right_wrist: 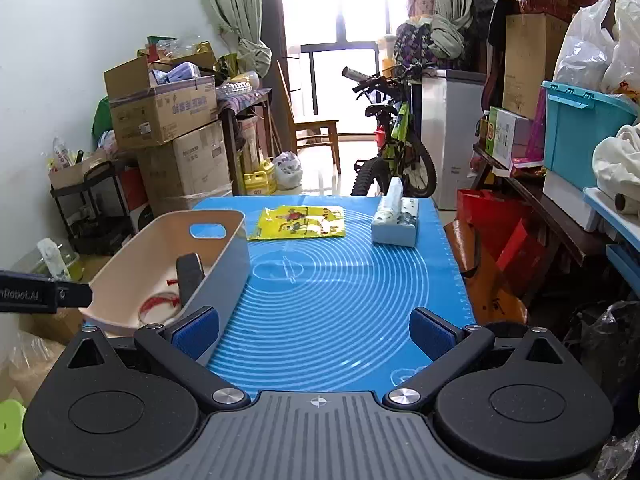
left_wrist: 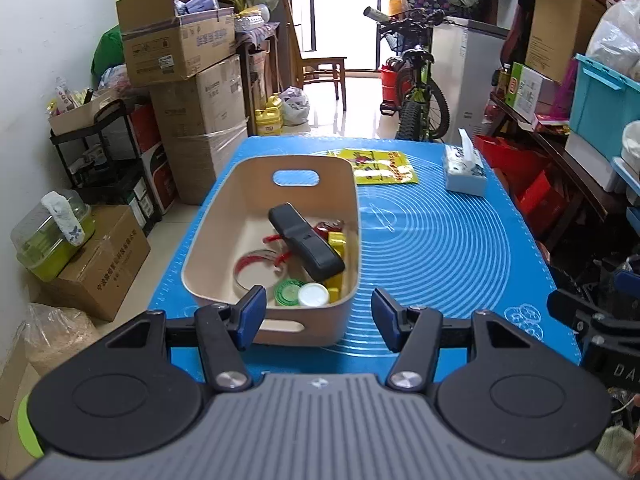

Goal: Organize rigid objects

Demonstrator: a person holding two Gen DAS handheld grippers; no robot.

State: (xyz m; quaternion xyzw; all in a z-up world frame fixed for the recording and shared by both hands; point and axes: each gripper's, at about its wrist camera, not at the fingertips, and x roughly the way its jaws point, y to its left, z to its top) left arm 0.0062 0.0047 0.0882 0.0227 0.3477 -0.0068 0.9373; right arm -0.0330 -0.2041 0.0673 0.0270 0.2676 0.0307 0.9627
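Observation:
A beige plastic bin (left_wrist: 224,216) stands on the blue mat (left_wrist: 440,248). Inside lie a black case (left_wrist: 306,246), a tape roll (left_wrist: 256,270), yellow blocks (left_wrist: 337,242), a green lid (left_wrist: 289,292) and a white lid (left_wrist: 314,294). My left gripper (left_wrist: 318,318) is open and empty, just in front of the bin's near wall. My right gripper (right_wrist: 314,334) is open and empty over the bare mat (right_wrist: 332,292), to the right of the bin (right_wrist: 224,264), where the black case (right_wrist: 190,276) shows.
A yellow packet (left_wrist: 380,166) and a tissue box (left_wrist: 466,168) lie at the mat's far end; both show in the right wrist view, packet (right_wrist: 300,222) and box (right_wrist: 396,224). Cardboard boxes (left_wrist: 180,48) stand left, a bicycle (left_wrist: 416,92) behind, shelves right.

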